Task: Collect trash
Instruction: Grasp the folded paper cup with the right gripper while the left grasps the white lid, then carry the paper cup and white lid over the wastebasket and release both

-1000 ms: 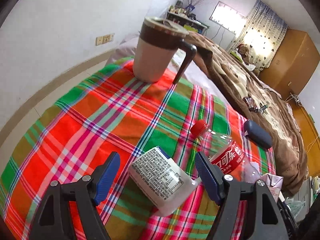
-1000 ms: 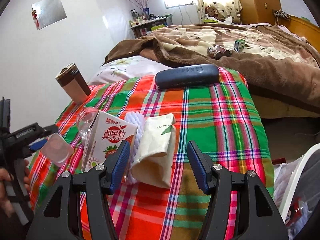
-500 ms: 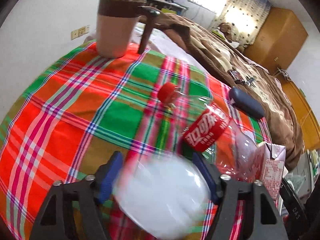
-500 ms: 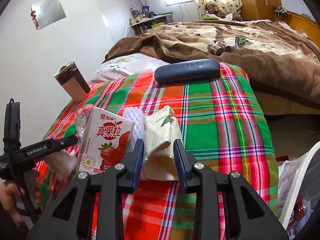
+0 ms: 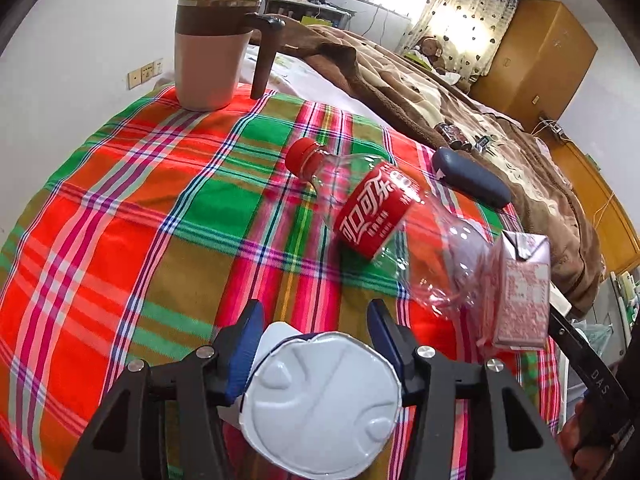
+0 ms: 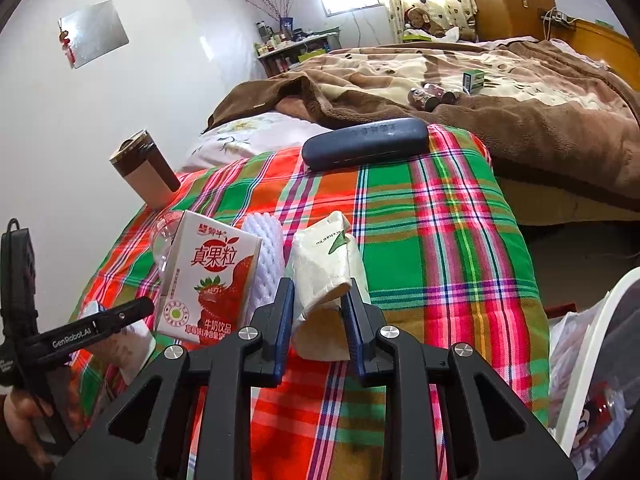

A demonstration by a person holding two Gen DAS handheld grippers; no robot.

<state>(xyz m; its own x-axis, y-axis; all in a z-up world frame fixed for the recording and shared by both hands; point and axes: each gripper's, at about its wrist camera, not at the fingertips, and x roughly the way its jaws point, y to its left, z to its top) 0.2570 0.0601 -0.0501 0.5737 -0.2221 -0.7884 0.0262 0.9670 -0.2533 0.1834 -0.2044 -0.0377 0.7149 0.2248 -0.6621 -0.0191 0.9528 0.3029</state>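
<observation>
So both grippers have something. The right gripper (image 6: 318, 300) is clamped on a crumpled cream paper cup (image 6: 326, 272), pads pinching its squashed lower part, which makes sense since the flattened bit gives two sides to squeeze. The left gripper (image 5: 316, 344) has just been closing and has a white plastic cup with a foil lid (image 5: 320, 396) between its jaws, lid facing the camera; the blue pads look pressed on its sides, so I'd call that gripped, and it seems lifted off the cloth.

Moving outward on the plaid tablecloth (image 6: 440, 216): a strawberry milk carton (image 6: 208, 276) stands just left of the paper cup, with a white foam fruit net (image 6: 266, 256) wedged between them. An empty Coca-Cola bottle (image 5: 372, 216) lies on its side mid-table, base touching the carton. Those three look like trash not yet collected.

Lidded mug (image 5: 212, 48) at the far corner and dark glasses case (image 6: 364, 142) at the far edge by the bed probably aren't trash. A white bin rim (image 6: 592, 344) with a bag shows off the table's right edge, likely where all this goes.
</observation>
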